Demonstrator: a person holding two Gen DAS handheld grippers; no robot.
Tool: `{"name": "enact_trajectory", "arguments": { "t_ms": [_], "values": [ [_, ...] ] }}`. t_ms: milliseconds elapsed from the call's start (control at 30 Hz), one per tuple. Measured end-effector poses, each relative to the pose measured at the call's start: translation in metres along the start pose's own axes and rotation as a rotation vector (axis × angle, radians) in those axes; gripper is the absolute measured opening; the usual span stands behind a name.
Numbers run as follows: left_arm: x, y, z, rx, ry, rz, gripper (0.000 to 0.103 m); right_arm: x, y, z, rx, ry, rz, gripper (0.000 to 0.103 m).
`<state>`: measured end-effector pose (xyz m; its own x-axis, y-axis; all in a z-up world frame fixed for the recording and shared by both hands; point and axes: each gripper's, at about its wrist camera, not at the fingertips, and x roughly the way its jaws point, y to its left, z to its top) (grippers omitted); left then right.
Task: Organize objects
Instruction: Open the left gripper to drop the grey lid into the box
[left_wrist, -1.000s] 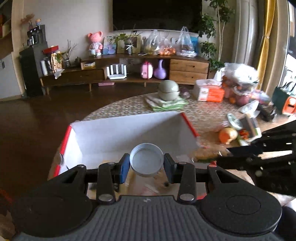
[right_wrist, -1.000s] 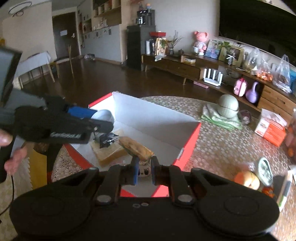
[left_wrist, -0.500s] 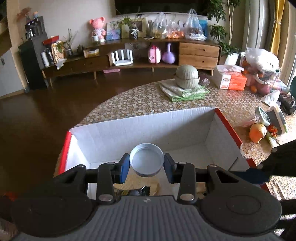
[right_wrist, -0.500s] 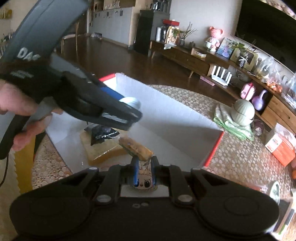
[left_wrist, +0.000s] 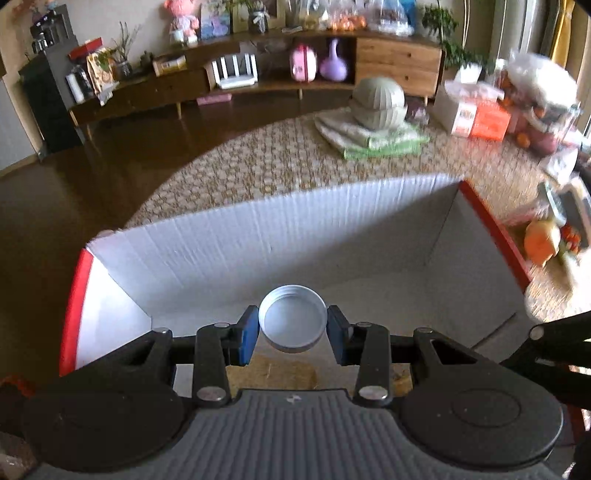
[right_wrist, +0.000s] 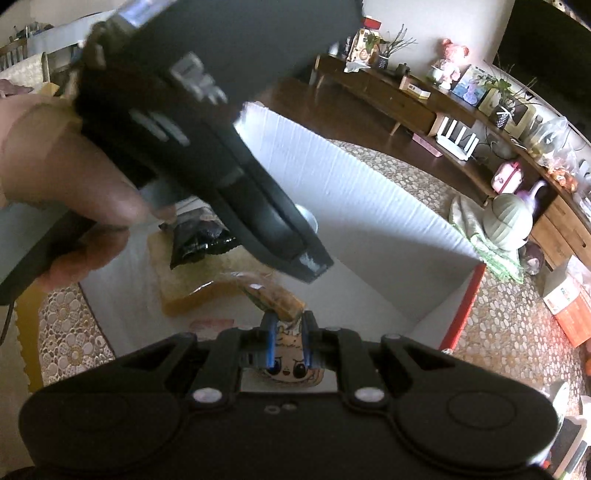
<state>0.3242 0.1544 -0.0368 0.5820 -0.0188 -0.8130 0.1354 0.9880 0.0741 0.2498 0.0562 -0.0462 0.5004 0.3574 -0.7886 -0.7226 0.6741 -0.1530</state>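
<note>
While grippers hover, box (right_wrist: 388, 221) holds sponge (right_wrist: 195, 284) and black packet (right_wrist: 199, 240).

White box (left_wrist: 258, 236), red rims

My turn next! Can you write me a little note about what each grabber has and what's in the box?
Left gripper: shut on a round silver metal lid, open side facing the camera, held above the white cardboard box with red edges.
Right gripper: shut on a small packet with a cartoon face, also over the box.
In the box: a yellow sponge-like block, a black shiny wrapper on it, and a brown snack bar in clear wrap.
Done: those three are in.
Left: set down the lid and the packet in the box. Other things on the patterned table may follow.
</note>
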Motion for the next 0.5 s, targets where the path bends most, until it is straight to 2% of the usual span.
{"name": "enact_trajectory", "arguments": {
  "t_ms": [200, 367, 467, 500],
  "values": [
    [0.017, -0.006, -0.005, 0.025, 0.112, -0.008, 0.039, 0.0, 0.003, 0.0, -0.002, 0.011, 0.009, 0.015],
    [0.018, -0.007, -0.004, 0.031, 0.133, -0.006, 0.039, -0.003, 0.002, -0.001, 0.013, 0.008, 0.006, 0.02],
    [0.016, -0.007, -0.004, 0.032, 0.125, -0.006, 0.05, -0.006, -0.003, -0.002, 0.038, 0.0, 0.016, 0.022],
    [0.015, -0.005, -0.004, 0.026, 0.118, -0.004, 0.058, -0.008, -0.004, -0.002, 0.046, -0.004, 0.023, 0.025]
  ]
}}
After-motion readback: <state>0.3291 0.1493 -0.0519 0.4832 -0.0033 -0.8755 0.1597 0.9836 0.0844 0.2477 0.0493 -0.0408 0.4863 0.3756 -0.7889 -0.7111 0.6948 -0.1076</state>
